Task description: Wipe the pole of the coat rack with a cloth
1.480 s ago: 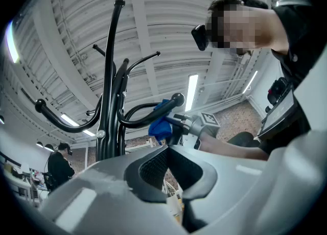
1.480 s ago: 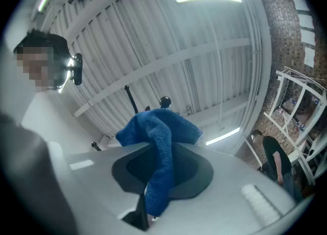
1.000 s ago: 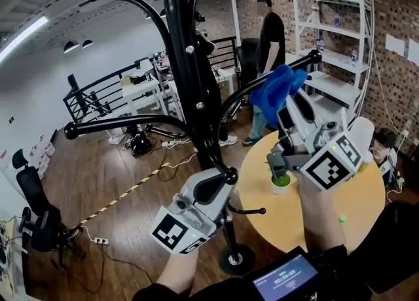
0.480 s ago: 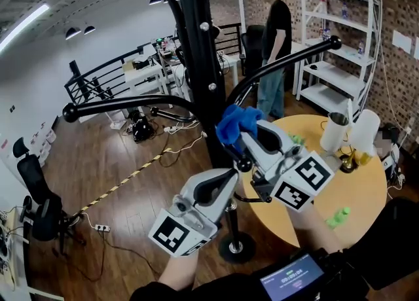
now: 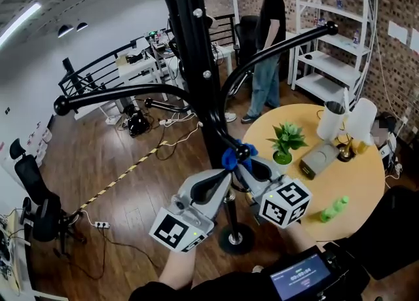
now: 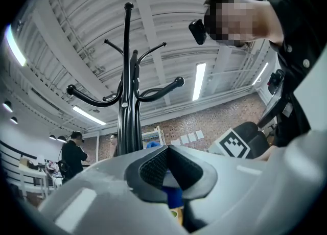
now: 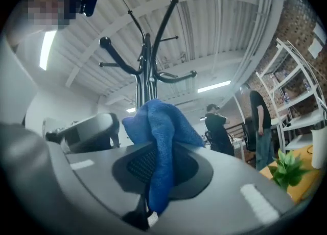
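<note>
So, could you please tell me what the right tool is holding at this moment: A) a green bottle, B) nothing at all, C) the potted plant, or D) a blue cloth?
D: in the right gripper view the right tool is closed on the blue cloth, which bunches above its jaws and hangs down between them.

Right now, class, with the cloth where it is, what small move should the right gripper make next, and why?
Probably slide the right gripper down the pole toward the base. Its jaws clamp the blue cloth, which sits low at the pole, with bare pole below it.
</note>
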`<state>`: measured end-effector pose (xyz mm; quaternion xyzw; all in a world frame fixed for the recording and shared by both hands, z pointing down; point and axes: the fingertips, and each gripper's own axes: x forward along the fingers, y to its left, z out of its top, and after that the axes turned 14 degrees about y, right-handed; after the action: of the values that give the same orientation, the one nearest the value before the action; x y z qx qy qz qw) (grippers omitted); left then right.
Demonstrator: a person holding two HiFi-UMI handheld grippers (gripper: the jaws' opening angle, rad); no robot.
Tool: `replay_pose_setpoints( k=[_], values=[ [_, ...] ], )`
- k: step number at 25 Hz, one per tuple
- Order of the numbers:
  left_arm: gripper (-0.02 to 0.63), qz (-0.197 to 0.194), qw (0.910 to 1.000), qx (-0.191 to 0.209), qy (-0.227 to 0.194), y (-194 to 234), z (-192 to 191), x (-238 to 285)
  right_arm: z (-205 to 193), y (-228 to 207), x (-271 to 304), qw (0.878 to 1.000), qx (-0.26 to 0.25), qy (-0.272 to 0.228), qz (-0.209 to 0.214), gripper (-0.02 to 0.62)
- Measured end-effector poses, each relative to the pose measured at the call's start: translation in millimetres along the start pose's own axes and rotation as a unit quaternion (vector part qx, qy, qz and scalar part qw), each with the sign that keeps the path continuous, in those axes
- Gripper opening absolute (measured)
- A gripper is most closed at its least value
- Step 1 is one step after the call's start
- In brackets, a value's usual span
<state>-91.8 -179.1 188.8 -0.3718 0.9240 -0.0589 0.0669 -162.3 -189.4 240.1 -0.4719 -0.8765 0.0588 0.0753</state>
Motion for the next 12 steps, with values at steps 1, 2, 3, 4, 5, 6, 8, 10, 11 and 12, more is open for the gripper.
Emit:
replay_pose_setpoints(
  k=[1, 2, 3, 4, 5, 6, 8, 10, 11, 12],
  values=[
    [0.003, -0.002, 1.0, 0.001, 0.003, -1, -3, 0, -15, -3, 1, 1.0, 0.007, 0.016, -0.008, 0.051],
    [0.003, -0.004, 1.0, 0.003, 0.008, -2, -6, 1, -29, -7, 3, 0.999, 0.013, 0.034, -0.017, 0.051],
    [0.003, -0.007, 0.9999, 0.005, 0.012, -3, -9, 1, -44, -10, 4, 0.998, 0.02, 0.056, -0.027, 0.051],
    [0.003, -0.009, 0.9998, 0.006, 0.015, -4, -11, 1, -60, -14, 6, 0.996, 0.026, 0.083, -0.037, 0.051],
    [0.003, -0.011, 0.9998, 0.007, 0.016, -5, -12, 1, -77, -16, 8, 0.992, 0.031, 0.113, -0.05, 0.051],
    [0.003, -0.015, 0.9997, 0.008, 0.018, -6, -13, 0, -93, -17, 8, 0.987, 0.031, 0.146, -0.066, 0.051],
    [0.003, -0.022, 0.9993, 0.015, 0.024, -8, -17, 0, -118, -22, 6, 0.975, 0.016, 0.196, -0.106, 0.052],
    [0.003, -0.026, 0.9993, 0.012, 0.023, -10, -18, 0, -130, -31, -2, 0.963, -0.01, 0.223, -0.154, 0.051],
    [0.003, -0.028, 0.9994, 0.006, 0.02, -10, -18, 1, -132, -37, -7, 0.957, -0.021, 0.23, -0.174, 0.052],
    [0.003, -0.03, 0.9994, 0.003, 0.018, -11, -17, 1, -130, -43, -14, 0.953, -0.029, 0.233, -0.192, 0.052]
  ],
)
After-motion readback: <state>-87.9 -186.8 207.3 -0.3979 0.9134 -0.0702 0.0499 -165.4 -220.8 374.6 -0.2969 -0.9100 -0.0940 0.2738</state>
